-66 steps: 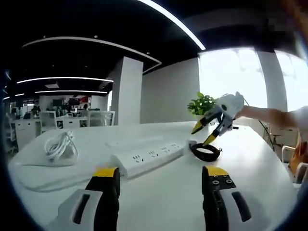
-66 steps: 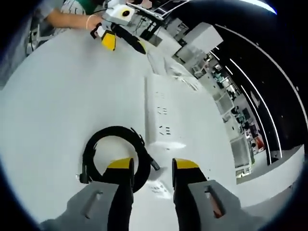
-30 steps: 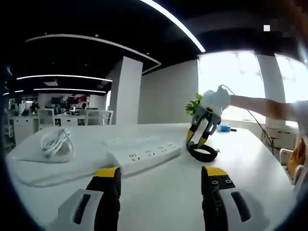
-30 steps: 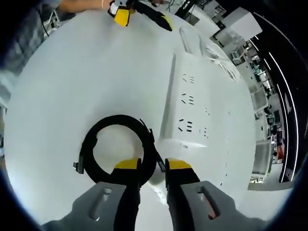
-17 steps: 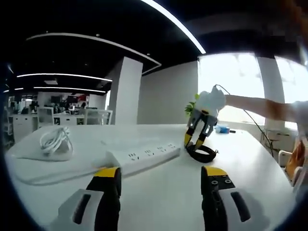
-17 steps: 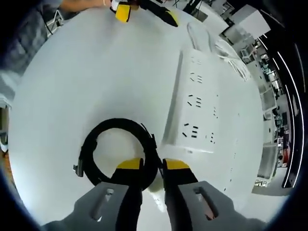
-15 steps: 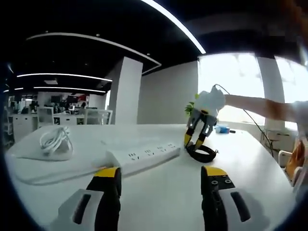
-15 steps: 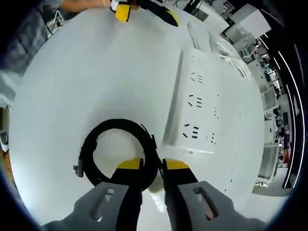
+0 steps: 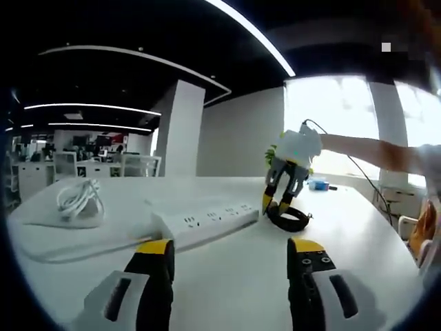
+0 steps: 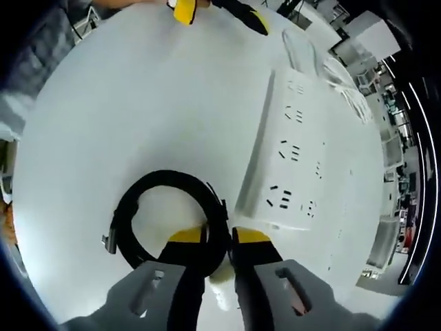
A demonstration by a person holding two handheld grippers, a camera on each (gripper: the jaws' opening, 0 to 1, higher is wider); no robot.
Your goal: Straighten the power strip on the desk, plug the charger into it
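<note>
Lying on the white bench (image 9: 227,276) in the left gripper view are a bundled white cord (image 9: 79,201) far to the left, the white power strip (image 9: 205,221) in the middle, and a coiled black cable (image 9: 289,218) just off the strip's right end, with a green plant (image 9: 274,153) behind. Nothing stands between the strip and the left tongs (image 9: 227,258), which hover low over the bench with jaws wide apart and nothing between them. The right tongs (image 9: 274,201) come down steeply from a person's outstretched arm (image 9: 375,153), tips at the coil's near-left edge. In the right gripper view, the right tongs (image 10: 218,238) are nearly closed around the coil's (image 10: 165,214) rim, where a small pale piece sits; what that piece is cannot be told. There the power strip (image 10: 293,155) runs lengthwise away from the tongs, sockets up, its near end just beside the coil.
</note>
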